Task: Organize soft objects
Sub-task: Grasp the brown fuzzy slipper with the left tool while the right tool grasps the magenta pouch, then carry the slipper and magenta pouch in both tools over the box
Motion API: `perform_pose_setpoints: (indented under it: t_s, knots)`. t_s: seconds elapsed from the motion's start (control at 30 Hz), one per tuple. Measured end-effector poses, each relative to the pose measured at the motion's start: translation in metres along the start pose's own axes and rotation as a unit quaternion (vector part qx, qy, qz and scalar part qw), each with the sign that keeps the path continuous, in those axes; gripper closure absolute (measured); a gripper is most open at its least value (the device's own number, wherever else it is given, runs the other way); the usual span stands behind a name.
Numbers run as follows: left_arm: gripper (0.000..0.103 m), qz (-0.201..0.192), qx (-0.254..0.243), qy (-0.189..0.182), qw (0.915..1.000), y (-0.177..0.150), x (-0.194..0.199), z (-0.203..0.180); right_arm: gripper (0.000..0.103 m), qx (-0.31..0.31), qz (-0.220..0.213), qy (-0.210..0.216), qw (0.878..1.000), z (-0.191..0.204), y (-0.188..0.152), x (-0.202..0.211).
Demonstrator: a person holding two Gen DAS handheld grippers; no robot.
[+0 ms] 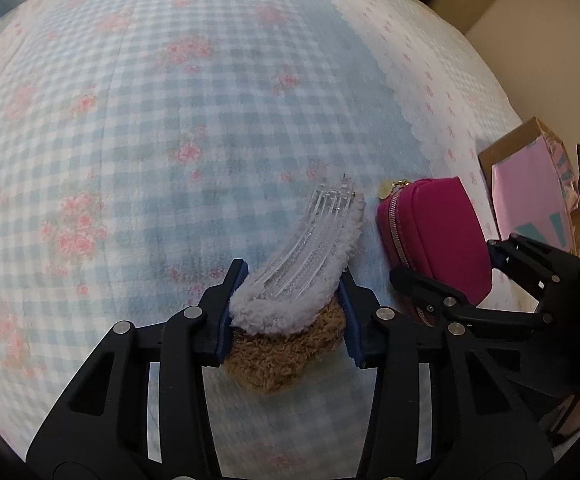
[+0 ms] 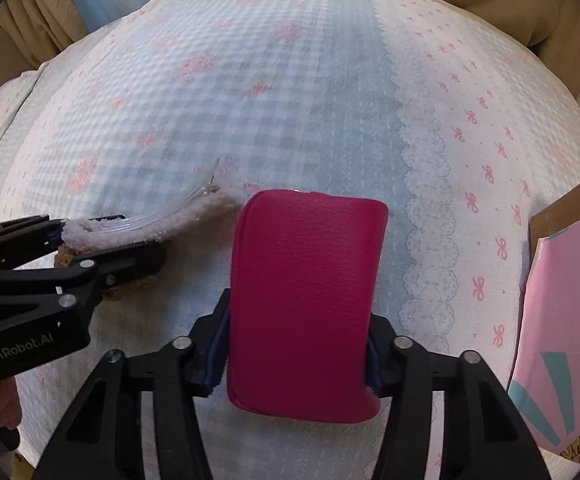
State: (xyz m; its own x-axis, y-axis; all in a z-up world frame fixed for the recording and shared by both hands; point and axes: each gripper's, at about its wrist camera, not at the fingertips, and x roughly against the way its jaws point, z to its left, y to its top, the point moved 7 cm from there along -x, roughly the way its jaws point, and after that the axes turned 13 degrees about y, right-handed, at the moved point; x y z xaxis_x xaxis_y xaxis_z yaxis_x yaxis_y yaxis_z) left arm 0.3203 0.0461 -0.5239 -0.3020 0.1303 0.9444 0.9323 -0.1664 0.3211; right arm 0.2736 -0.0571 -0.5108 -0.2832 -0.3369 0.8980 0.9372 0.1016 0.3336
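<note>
Left tongs steeply down, pinching fluffy clip

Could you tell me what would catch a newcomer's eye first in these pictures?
Most striking is the magenta leather-look zip pouch, lying on the blue gingham bedspread with pink flowers and clamped in the right tool. Just left of it, the left tool pinches a fluffy white and brown hair clip with clear plastic teeth. A pink and teal cardboard box stands at the right edge.
</note>
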Motion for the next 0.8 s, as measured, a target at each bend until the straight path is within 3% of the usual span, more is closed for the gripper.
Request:
perform_pose_setpoints:
  t_s: [0.2, 0.37, 0.8]
  knots:
    - [0.064, -0.01, 0.02, 0.011, 0.9997, 0.005, 0.019, 0.01, 0.065, -0.016, -0.01, 0.012, 1.0, -0.001, 0.004, 0.014]
    - [0.064, -0.031, 0.024, 0.017, 0.9991, 0.016, 0.052, 0.011, 0.067, -0.025, -0.029, 0.011, 0.999, 0.001, 0.009, 0.044]
    - [0.064, -0.111, 0.051, 0.043, 0.9917, 0.043, 0.208, -0.018, 0.067, -0.016, -0.102, 0.005, 0.995, 0.026, 0.028, 0.202]
